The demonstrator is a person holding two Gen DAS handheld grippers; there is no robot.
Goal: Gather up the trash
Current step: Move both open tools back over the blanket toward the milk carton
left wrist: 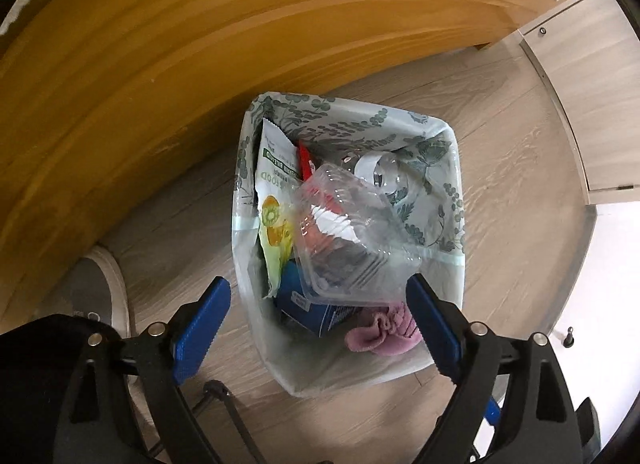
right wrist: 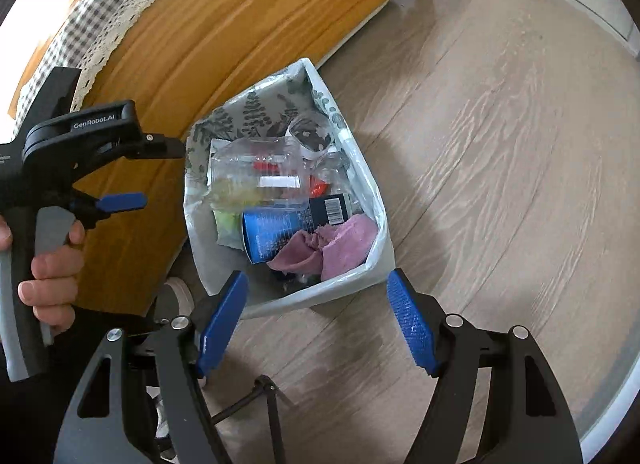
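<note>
A trash bin [left wrist: 448,144] lined with a leaf-print bag stands on the wood floor beside a wooden bed frame. It holds a clear plastic clamshell [left wrist: 352,232], a white-green snack bag [left wrist: 272,192], a blue box [left wrist: 304,304] and a pink cloth [left wrist: 380,332]. My left gripper [left wrist: 316,324] is open and empty, just above the bin's near side. My right gripper [right wrist: 316,328] is open and empty, above the bin's near rim [right wrist: 320,292]. The left gripper [right wrist: 120,172] shows from the side in the right wrist view, held in a hand.
The wooden bed frame [left wrist: 200,44] runs along the left and back, with a checked cloth [right wrist: 100,4] on top. A grey slipper [left wrist: 96,292] lies left of the bin. A pale cabinet [left wrist: 580,84] stands at the right. Open floor [right wrist: 500,184] lies to the right of the bin.
</note>
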